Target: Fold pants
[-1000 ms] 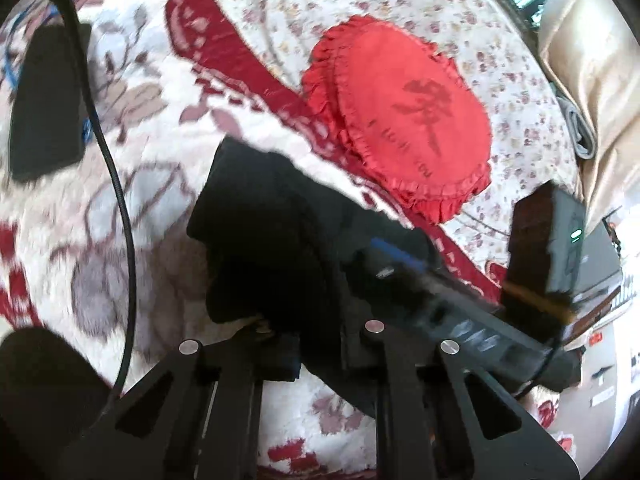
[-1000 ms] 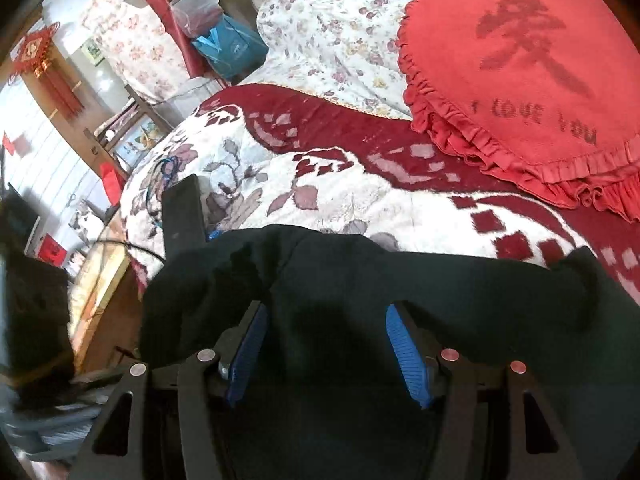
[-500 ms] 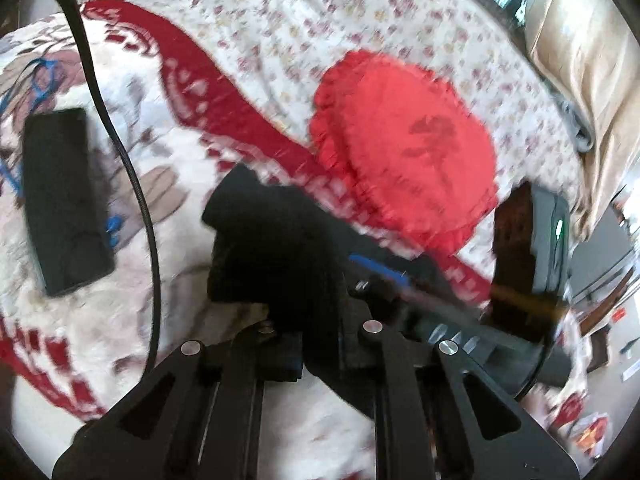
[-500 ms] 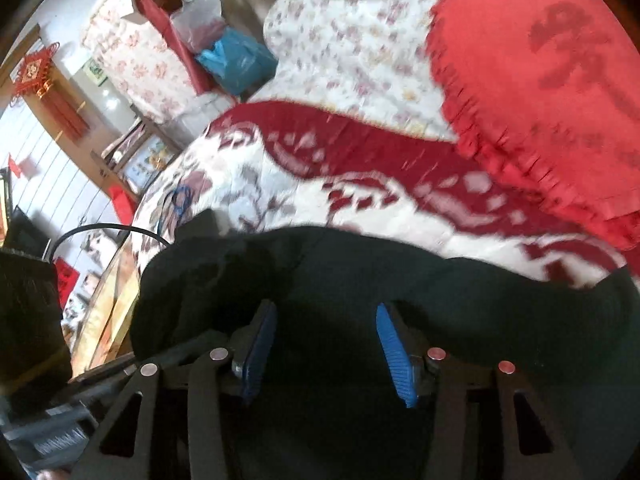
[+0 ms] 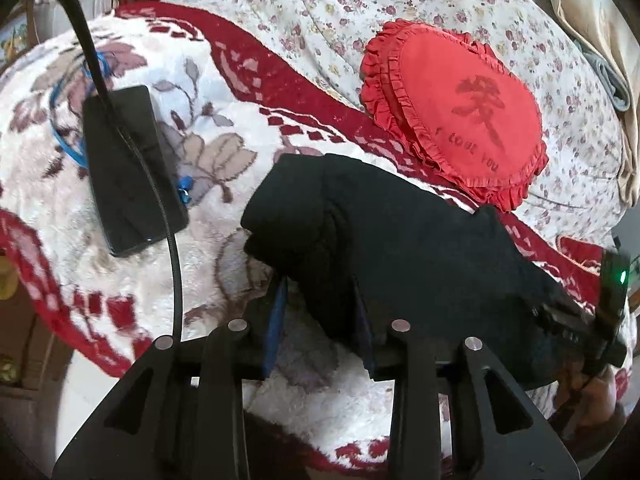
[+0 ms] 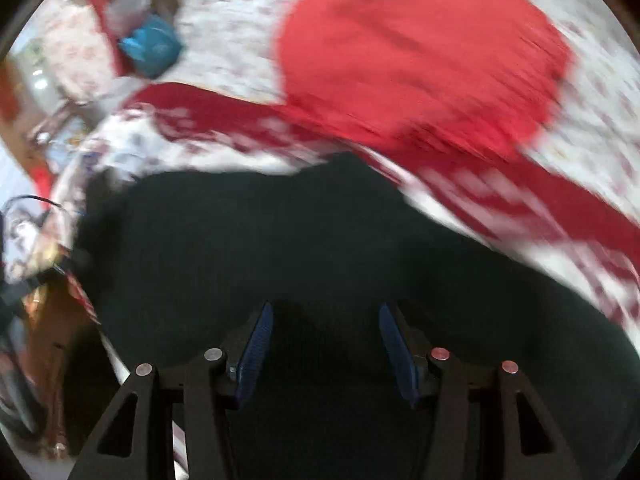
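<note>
Two hand-held grippers work over one pair of black pants (image 5: 384, 240), which lies bunched in a thick, rumpled bundle on the bed, its rounded folded end toward the phone and the rest trailing off to the right. The cloth is plain, dark and soft, with deep creases near the fold.

The left hand-held gripper (image 5: 318, 320) has its jaws opening, blue pads apart, with a lower edge of the pants between them; the right pad lies against the cloth, the left pad stands clear. The right hand-held gripper (image 6: 326, 344) hangs over the broad black fabric with its jaws about half apart, and nothing is pinched between the blue pads.

Under the pants lies a fleecy white blanket (image 5: 120, 280) with red border and leaf print, over a small-flowered bedspread (image 5: 360, 4). A red heart-shaped frilled cushion (image 5: 460, 120) lies just beyond the pants. A black phone (image 5: 128, 172) rests on the blanket to the left, a black cable (image 5: 160, 200) crossing it. The right wrist view is blurred.
</note>
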